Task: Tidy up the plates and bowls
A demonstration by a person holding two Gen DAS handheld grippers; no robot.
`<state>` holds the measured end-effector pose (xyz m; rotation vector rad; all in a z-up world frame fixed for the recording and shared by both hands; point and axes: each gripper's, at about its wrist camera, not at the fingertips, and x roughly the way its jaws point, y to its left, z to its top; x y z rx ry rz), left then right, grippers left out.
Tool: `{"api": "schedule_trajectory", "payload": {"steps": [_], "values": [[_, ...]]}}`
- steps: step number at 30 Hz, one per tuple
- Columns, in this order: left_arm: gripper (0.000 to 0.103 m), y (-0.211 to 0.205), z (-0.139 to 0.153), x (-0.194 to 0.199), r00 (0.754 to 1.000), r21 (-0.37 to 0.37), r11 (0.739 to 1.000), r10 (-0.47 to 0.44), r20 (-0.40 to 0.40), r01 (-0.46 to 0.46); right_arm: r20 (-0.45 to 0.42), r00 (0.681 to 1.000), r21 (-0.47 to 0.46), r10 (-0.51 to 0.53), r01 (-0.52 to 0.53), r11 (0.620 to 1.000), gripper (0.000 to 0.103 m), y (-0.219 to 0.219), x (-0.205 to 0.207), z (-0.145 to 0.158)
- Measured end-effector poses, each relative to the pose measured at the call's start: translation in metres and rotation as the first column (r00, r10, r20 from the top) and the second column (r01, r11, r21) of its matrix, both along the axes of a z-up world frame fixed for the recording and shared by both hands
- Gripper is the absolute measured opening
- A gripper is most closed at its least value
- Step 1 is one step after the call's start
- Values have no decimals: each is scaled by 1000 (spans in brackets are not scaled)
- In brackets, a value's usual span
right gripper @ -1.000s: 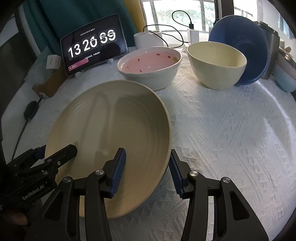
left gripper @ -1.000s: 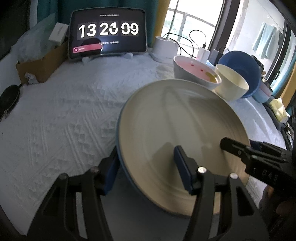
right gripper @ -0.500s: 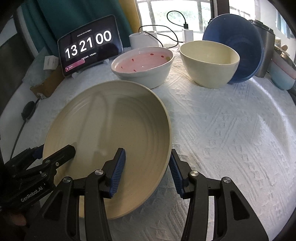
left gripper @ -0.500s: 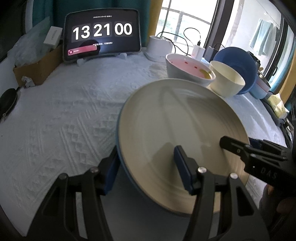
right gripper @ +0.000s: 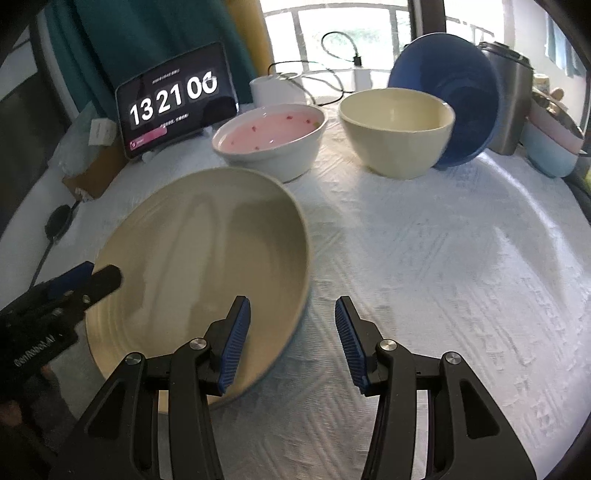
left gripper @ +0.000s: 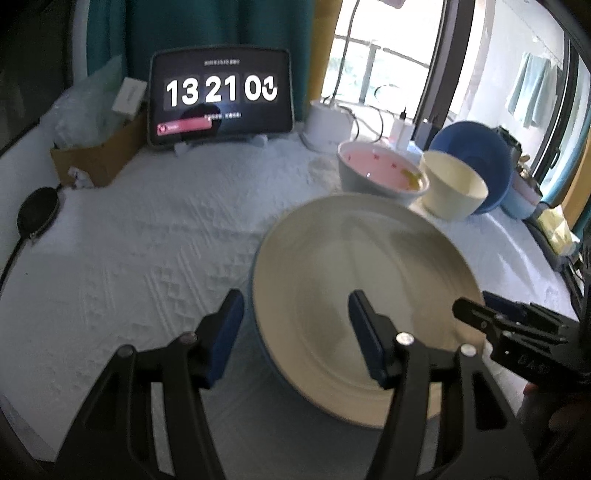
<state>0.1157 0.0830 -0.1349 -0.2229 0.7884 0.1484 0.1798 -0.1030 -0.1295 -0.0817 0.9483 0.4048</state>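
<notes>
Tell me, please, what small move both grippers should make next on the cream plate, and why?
Probably close both grippers. The left gripper and right gripper each straddle opposite rims of the cream plate, one finger inside and one outside, with gaps still showing at the pads, so neither seems to grip it yet.

We are seeing a cream plate [right gripper: 199,258] with a blue underside, lying on a white tablecloth [right gripper: 424,258] embossed in zigzag and diamond textures. We are noticing a white bowl [right gripper: 271,142] showing a pink inside dotted with red specks, a pale yellow bowl [right gripper: 397,131], and a deep blue bowl [right gripper: 465,96]. We are reading white digits glowing on a black tablet clock [left gripper: 221,96] above a pinkish-red bar. Teal curtains [left gripper: 199,26] are hanging behind.
</notes>
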Motion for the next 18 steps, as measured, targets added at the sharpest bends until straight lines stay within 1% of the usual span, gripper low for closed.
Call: {"api": "schedule_trajectory", "payload": {"steps": [5,9,13,18], "values": [[60,-17,9,2,999,13,999,-31,23,30,22,1000,10,-21,20,1000,50,-16,-4,8],[60,-35,14,4,997,25,998,-64,32,63,34,999,38,-14,13,999,51,-28,-9,14],[60,-50,19,5,996,36,996,-86,40,84,60,998,37,-22,20,999,51,-37,-14,21],[60,-66,22,8,993,43,993,-108,44,106,72,995,50,-64,60,997,51,-60,-13,25]]}}
